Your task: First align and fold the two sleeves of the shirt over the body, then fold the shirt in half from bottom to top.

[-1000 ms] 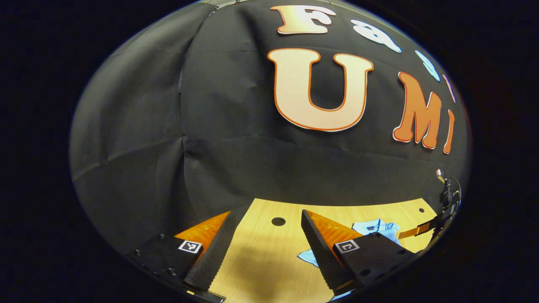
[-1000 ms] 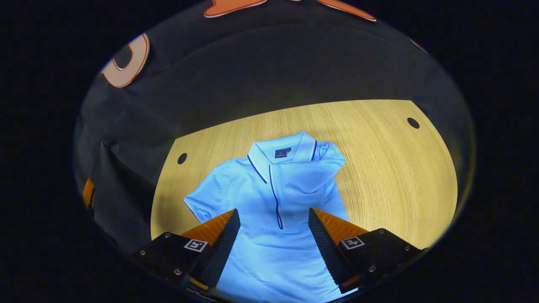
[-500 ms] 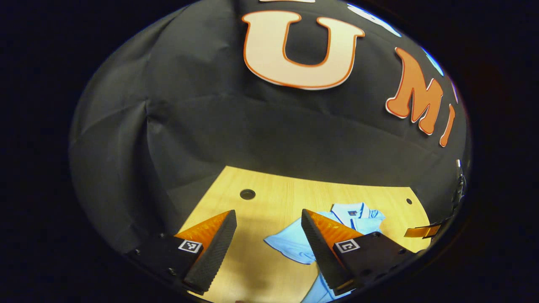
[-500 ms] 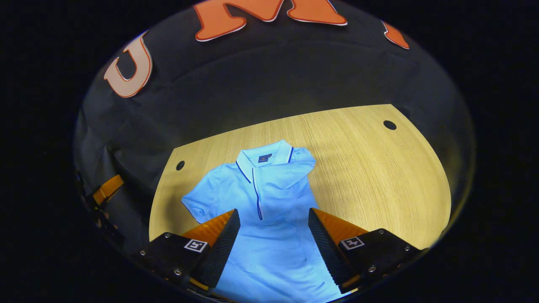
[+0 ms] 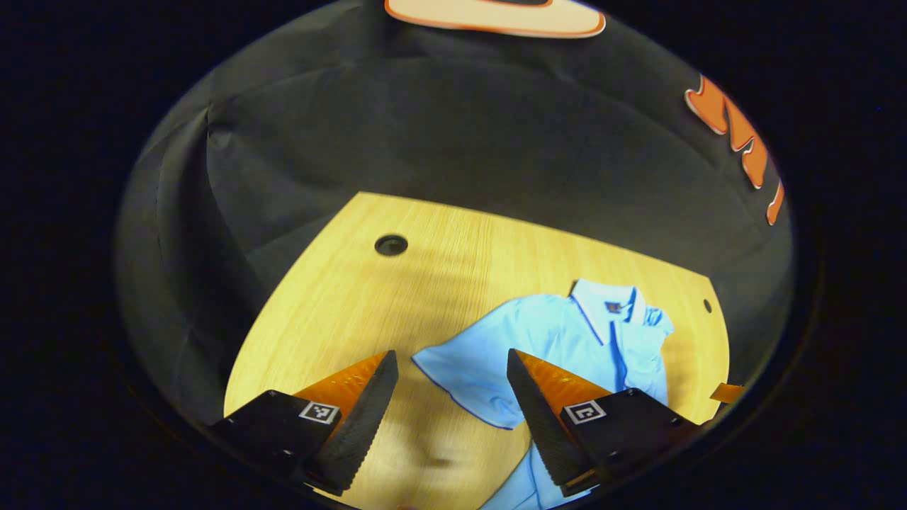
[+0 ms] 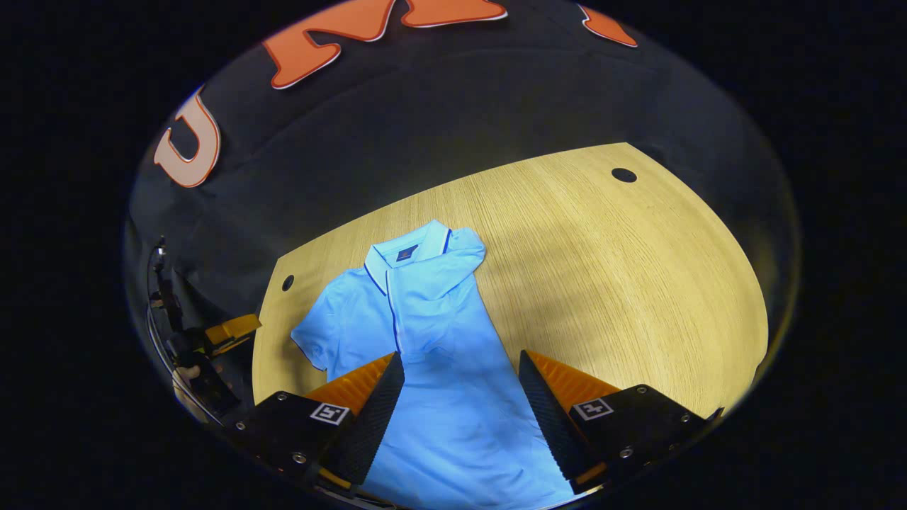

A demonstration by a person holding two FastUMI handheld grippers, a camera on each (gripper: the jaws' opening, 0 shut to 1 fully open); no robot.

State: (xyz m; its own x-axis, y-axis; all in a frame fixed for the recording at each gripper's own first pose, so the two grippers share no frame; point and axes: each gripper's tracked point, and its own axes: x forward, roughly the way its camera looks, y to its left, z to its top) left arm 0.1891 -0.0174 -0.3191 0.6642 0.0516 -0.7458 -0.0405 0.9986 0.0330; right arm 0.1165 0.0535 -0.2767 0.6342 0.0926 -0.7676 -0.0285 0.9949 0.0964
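A light blue polo shirt (image 6: pixel 425 340) lies flat on the wooden table (image 6: pixel 623 283), collar toward the far wall. One sleeve (image 6: pixel 453 273) is folded over the chest. The other sleeve (image 5: pixel 464 375) (image 6: pixel 315 336) is spread out to the side. My left gripper (image 5: pixel 451 393) is open and hangs above that spread sleeve, its fingers to either side of it and apart from the cloth. My right gripper (image 6: pixel 460 397) is open over the shirt's body with nothing between its fingers. The left gripper (image 6: pixel 230 329) also appears at the left rim of the right gripper view.
Round holes (image 5: pixel 391 245) (image 6: pixel 623 174) sit in the table near its far corners. Bare wood stretches on both sides of the shirt. The black cloth wall closes the table's back and sides.
The left gripper has tilted down and moved toward the shirt, so the spread sleeve now lies between its fingers in view. The right gripper has drifted right and back; both stayed open.
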